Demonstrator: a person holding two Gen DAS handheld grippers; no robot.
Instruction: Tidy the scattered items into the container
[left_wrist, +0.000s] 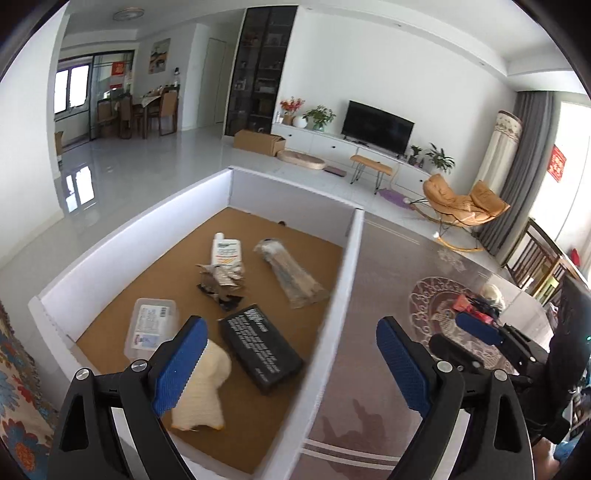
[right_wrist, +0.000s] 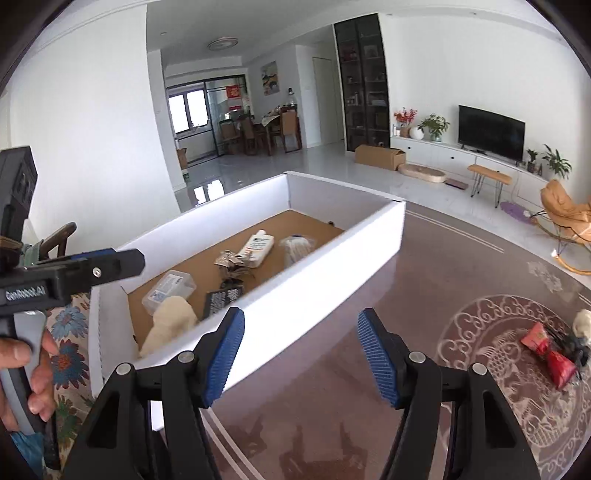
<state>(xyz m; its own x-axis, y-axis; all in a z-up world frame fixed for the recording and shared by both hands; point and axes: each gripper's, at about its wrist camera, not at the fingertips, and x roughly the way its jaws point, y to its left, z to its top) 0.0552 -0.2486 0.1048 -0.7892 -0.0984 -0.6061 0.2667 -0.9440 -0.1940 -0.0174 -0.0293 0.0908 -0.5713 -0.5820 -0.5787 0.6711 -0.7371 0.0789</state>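
Far left in the right wrist view: a hand (right_wrist: 26, 373) gripping the left gripper's handle. Inside the white box (left_wrist: 334, 291) on its brown floor, from left: a clear plastic case (left_wrist: 151, 326), a cream knitted piece (left_wrist: 201, 387) just under the left gripper (left_wrist: 291, 365), jaws spread wide over the box wall with nothing pinched, then a black block (left_wrist: 260, 349), a white tube (left_wrist: 225, 251) and a wrapped bundle (left_wrist: 291, 277). Further right: the right gripper (right_wrist: 301, 354), jaws apart and empty above the table (right_wrist: 332, 406), and red packets (right_wrist: 550, 350) well apart from the box.
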